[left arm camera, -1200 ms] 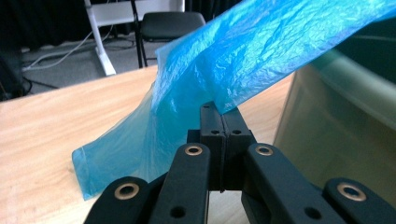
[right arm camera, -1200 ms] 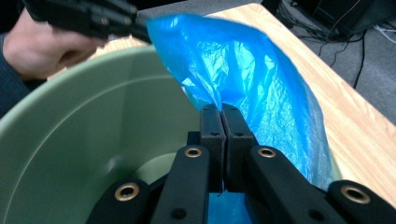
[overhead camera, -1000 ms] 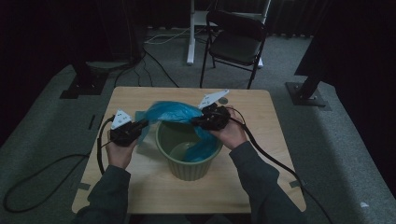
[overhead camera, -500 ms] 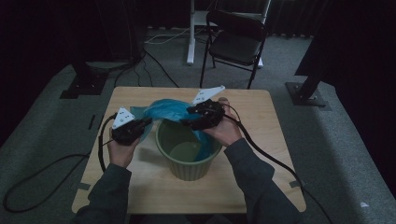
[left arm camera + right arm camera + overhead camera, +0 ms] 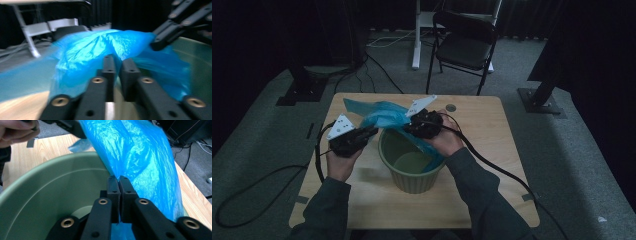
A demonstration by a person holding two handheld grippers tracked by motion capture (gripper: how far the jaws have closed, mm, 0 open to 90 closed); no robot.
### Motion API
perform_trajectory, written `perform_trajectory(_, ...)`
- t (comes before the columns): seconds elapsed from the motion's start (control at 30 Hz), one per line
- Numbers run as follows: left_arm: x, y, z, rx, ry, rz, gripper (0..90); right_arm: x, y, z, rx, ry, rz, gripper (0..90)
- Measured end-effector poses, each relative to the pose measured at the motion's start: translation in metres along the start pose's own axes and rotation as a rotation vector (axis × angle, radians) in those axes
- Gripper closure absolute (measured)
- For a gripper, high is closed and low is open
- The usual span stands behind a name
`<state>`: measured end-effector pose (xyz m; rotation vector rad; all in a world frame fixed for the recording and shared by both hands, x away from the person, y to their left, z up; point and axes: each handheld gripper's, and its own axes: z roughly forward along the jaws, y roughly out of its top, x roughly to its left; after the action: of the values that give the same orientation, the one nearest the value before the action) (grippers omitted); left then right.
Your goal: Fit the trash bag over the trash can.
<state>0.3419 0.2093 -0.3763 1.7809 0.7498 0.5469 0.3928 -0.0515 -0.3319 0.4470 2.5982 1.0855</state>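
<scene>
High view: I stand at a wooden table (image 5: 492, 150) with 1 gripper in each hand, both raised over a green bucket (image 5: 412, 172) that sits near the table's middle. A blue plastic bag (image 5: 384, 117) is stretched between the 2 grippers; part of it drapes over the bucket's far rim and hangs down inside against the wall on my right, and the rest spreads toward the table's far left.

My left gripper (image 5: 371, 131) is at the bucket's left rim, pointing toward the bag. In the left gripper view, my left gripper (image 5: 118, 68) has a narrow gap between its 2 jaws, which have just been opening; a fold of the bag (image 5: 100, 50) runs down into that gap, but the blurred frame does not let me tell whether the pads press on it. My right gripper (image 5: 160, 43) appears at the upper right there, its tip on the bag.

My right gripper (image 5: 408, 127) is at the bucket's far rim. In the right gripper view, my right gripper (image 5: 119, 180) has just closed; its 2 jaws meet, pinching the bag's edge (image 5: 140, 157) above the bucket's (image 5: 42, 195) open mouth.

A black folding chair (image 5: 464, 42) stands on the carpet beyond the table.
</scene>
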Motion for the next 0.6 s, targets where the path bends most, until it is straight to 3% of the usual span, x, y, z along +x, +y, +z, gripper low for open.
perform_trajectory(0.17, 0.002, 0.004, -0.007, -0.001, -0.002, -0.004, 68.9, 0.0, -0.009, -0.003, 0.026, -0.01, -0.006, 89.1)
perform_trajectory(0.23, 0.003, 0.005, -0.01, -0.012, -0.008, -0.01, 61.2, 0.0, -0.013, -0.004, 0.018, -0.001, 0.0, 89.2)
perform_trajectory(0.37, 0.005, 0.01, -0.012, -0.04, -0.035, -0.027, 54.0, 0.003, -0.02, -0.005, 0.035, -0.001, -0.012, 89.3)
perform_trajectory(0.5, 0.006, 0.016, -0.009, -0.028, -0.042, -0.02, 49.4, 0.004, -0.027, -0.005, 0.035, 0.008, -0.007, 89.3)
perform_trajectory(0.6, 0.009, 0.017, -0.002, 0.005, -0.047, -0.039, 45.7, 0.006, -0.029, -0.006, 0.033, 0.011, -0.012, 89.3)
